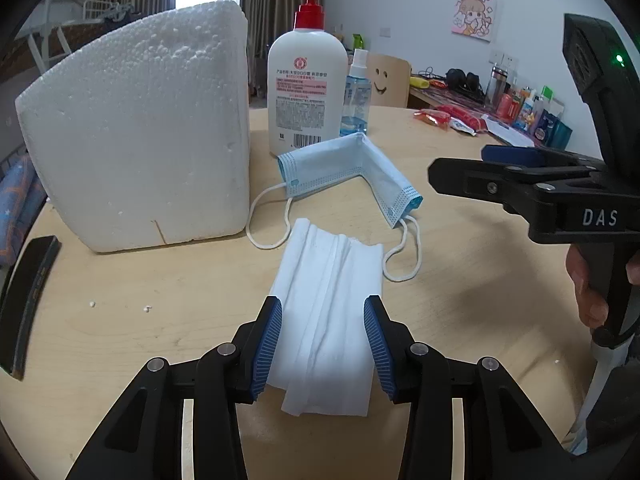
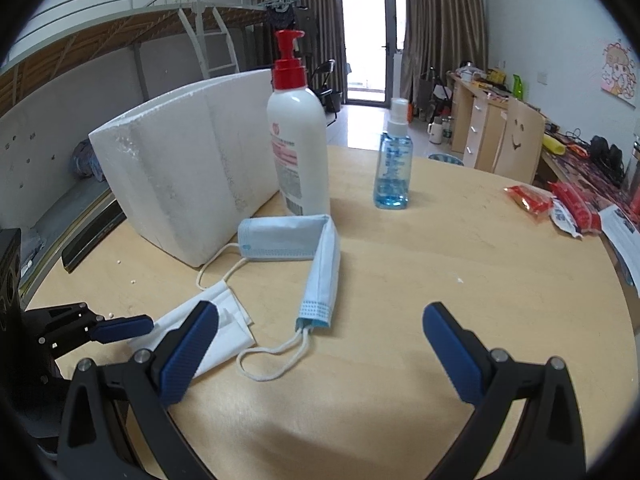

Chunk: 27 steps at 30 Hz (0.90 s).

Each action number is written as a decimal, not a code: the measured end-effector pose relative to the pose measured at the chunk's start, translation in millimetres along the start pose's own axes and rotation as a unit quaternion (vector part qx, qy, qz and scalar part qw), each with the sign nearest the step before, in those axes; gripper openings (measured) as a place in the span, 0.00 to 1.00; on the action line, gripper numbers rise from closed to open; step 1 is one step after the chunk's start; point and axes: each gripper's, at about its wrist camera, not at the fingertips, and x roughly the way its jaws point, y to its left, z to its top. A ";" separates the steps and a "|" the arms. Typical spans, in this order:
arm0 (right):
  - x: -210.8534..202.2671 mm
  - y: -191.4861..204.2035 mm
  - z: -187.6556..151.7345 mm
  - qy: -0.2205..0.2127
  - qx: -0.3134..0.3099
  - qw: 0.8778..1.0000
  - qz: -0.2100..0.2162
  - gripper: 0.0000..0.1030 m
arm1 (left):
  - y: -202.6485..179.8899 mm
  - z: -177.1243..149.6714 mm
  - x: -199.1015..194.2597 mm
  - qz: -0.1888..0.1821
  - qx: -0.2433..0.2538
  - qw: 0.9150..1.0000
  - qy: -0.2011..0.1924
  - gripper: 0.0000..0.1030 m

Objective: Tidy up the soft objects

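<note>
Left wrist view — left tool (image 1: 323,344) with its jaws parted on either side of a folded white tissue (image 1: 326,332) lying flat on the round wooden surface (image 1: 460,280); whether the pads touch it cannot be told. Beyond the tissue: a blue surgical mask (image 1: 352,168), bent into an L, ear loops trailing. Behind it: white foam block (image 1: 140,128), lotion pump bottle (image 1: 306,92) with red pump, small blue spray bottle (image 1: 355,100). Right wrist view — right tool (image 2: 320,350) spread wide and empty above bare wood, the mask's loop just ahead of it. Red snack packets (image 2: 560,204) at the far right edge.
</note>
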 end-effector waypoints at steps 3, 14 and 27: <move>6.5 2.9 5.0 0.013 -0.010 1.000 -0.007 1.00 | 1.7 0.2 0.5 -0.008 -0.006 1.000 0.003 0.44; 19.9 5.2 15.9 0.029 -0.023 0.999 0.003 1.00 | 1.3 -3.5 10.3 -0.009 -0.008 0.999 0.034 0.22; 37.9 11.0 18.8 0.051 -0.037 0.998 0.001 1.00 | 4.9 -3.8 -7.9 -0.018 -0.003 1.000 0.001 0.04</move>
